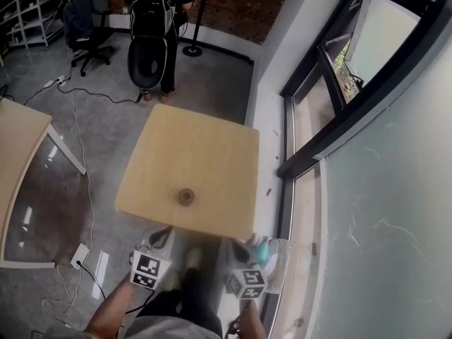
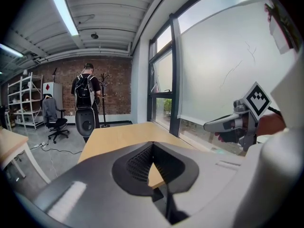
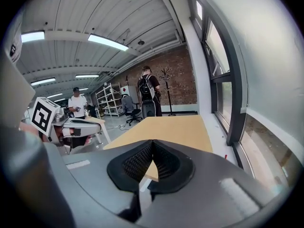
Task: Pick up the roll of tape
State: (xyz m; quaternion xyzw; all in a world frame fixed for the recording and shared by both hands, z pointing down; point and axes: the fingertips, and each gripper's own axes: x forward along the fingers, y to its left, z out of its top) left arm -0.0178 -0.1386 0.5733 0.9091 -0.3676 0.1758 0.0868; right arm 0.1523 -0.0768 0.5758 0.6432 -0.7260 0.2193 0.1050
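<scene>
Roll of tape (image 1: pixel 186 196) lies by the worktop's (image 1: pixel 212 147) near edge while left gripper (image 2: pixel 152 148) and right gripper (image 3: pixel 152 145) hang clenched and empty, so one should spread its jaws before reaching in.

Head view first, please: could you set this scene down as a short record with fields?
table: light wood, square top
roll of tape: flat on the table, near its front edge, untouched
left gripper: jaws shut, empty, short of the table
right gripper: jaws shut, empty, short of the table
background: person with backpack standing beyond the table
</scene>
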